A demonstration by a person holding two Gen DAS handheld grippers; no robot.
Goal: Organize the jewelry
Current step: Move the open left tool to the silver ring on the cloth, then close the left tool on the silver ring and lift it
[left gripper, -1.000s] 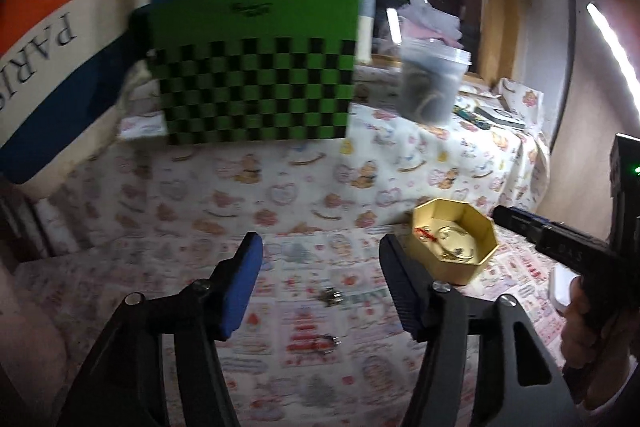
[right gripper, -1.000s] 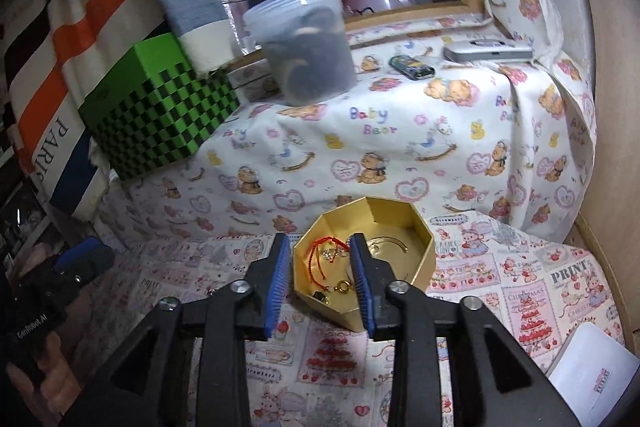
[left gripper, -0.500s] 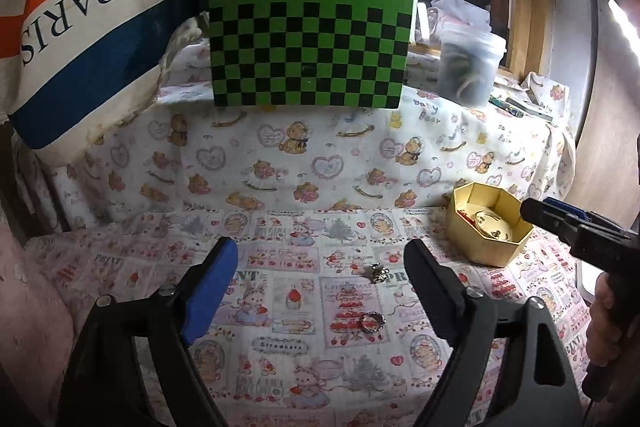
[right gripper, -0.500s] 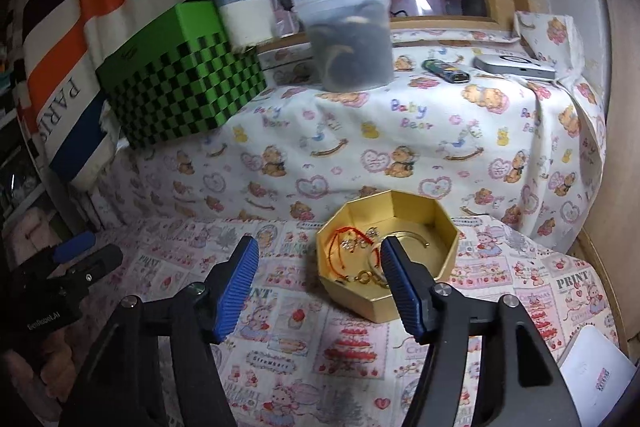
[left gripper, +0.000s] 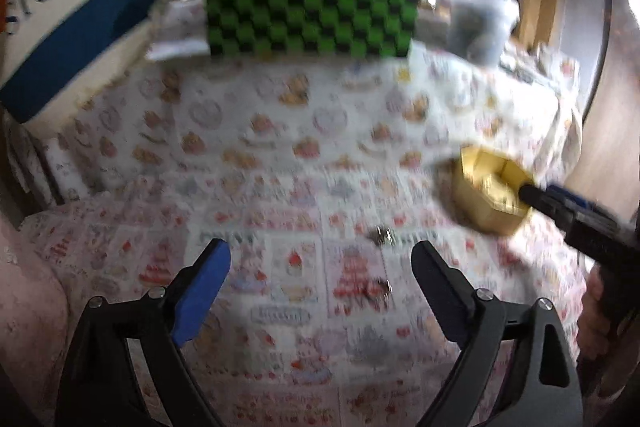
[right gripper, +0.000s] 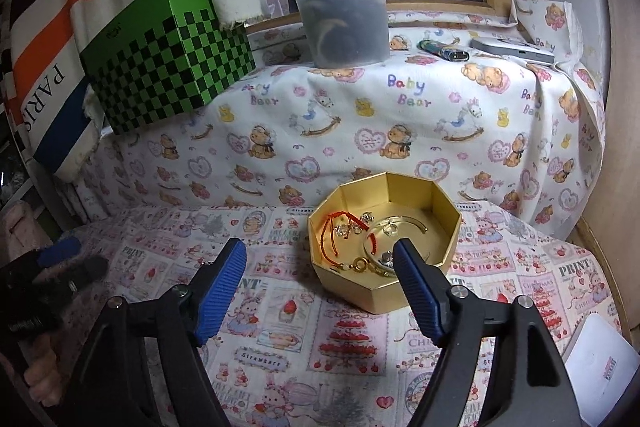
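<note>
Your left gripper [left gripper: 320, 259] has its jaws wide apart and holds nothing between the fingers. Your right gripper [right gripper: 320, 259] is also spread wide, nothing between its fingers.

Gold box [right gripper: 384, 247] walls ring jewelry, open top, bare cloth [right gripper: 280, 327] alongside

Upper left, a green-and-black checkered box [right gripper: 168, 55]; centre, a gold octagonal box [right gripper: 412, 291] holding a red cord bracelet [right gripper: 332, 235].
</note>
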